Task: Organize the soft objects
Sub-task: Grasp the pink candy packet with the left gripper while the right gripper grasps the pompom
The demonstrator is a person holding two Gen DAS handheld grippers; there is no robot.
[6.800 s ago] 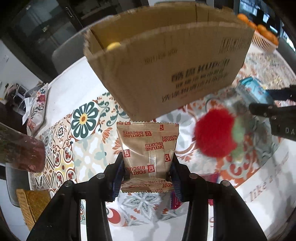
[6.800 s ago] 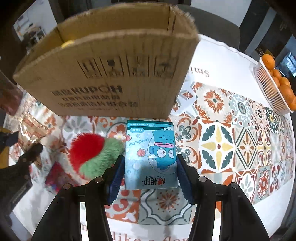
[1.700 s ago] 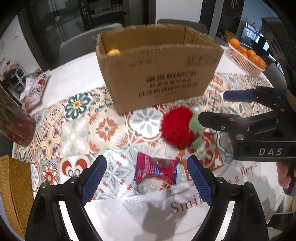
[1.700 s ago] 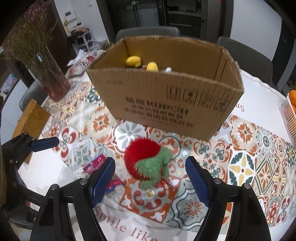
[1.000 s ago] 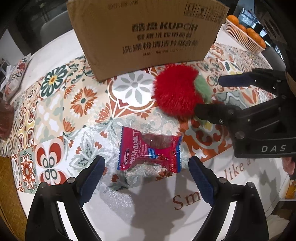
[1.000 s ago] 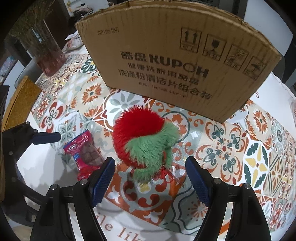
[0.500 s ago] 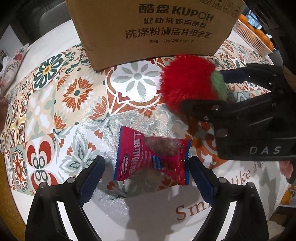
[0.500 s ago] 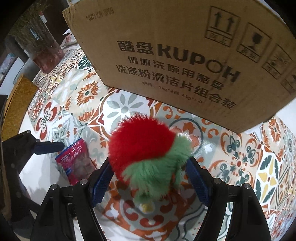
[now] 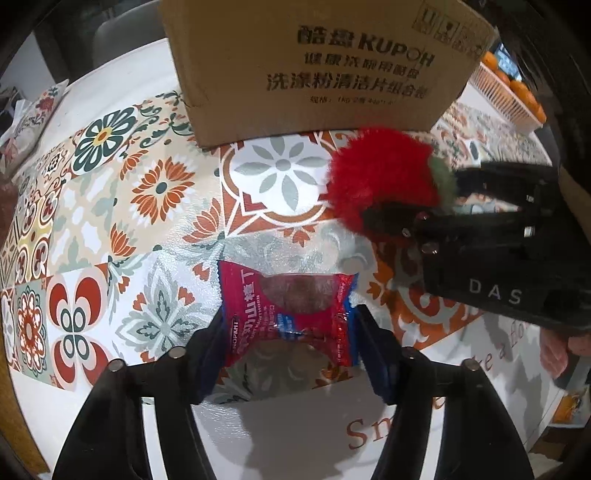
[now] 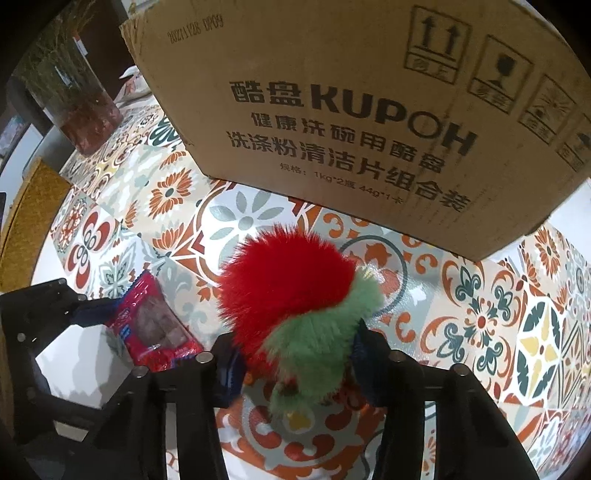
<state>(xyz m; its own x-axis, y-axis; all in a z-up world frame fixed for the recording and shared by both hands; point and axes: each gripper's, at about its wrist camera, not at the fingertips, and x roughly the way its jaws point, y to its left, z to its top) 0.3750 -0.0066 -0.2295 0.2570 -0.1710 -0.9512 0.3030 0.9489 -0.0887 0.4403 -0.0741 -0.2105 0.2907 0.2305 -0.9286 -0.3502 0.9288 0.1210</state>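
Observation:
My left gripper (image 9: 288,336) is shut on a red snack packet (image 9: 288,314) that lies on the patterned tablecloth; the packet also shows in the right wrist view (image 10: 151,325). My right gripper (image 10: 295,354) is shut on a fluffy red and green plush toy (image 10: 291,295), which also shows in the left wrist view (image 9: 380,192). A brown cardboard box (image 10: 351,99) printed KUPOH stands just behind both objects (image 9: 325,62). Its inside is hidden from here.
A glass vase (image 10: 74,92) with dried stems stands at the far left. A white basket of oranges (image 9: 509,85) sits at the far right. A woven yellow mat (image 10: 26,221) lies at the left table edge. A chair back (image 9: 125,33) stands behind the table.
Both grippers dropped down to the table and closed: the left on the red snack packet, the right on the plush toy. Earlier they held a biscuit packet and a tissue pack.

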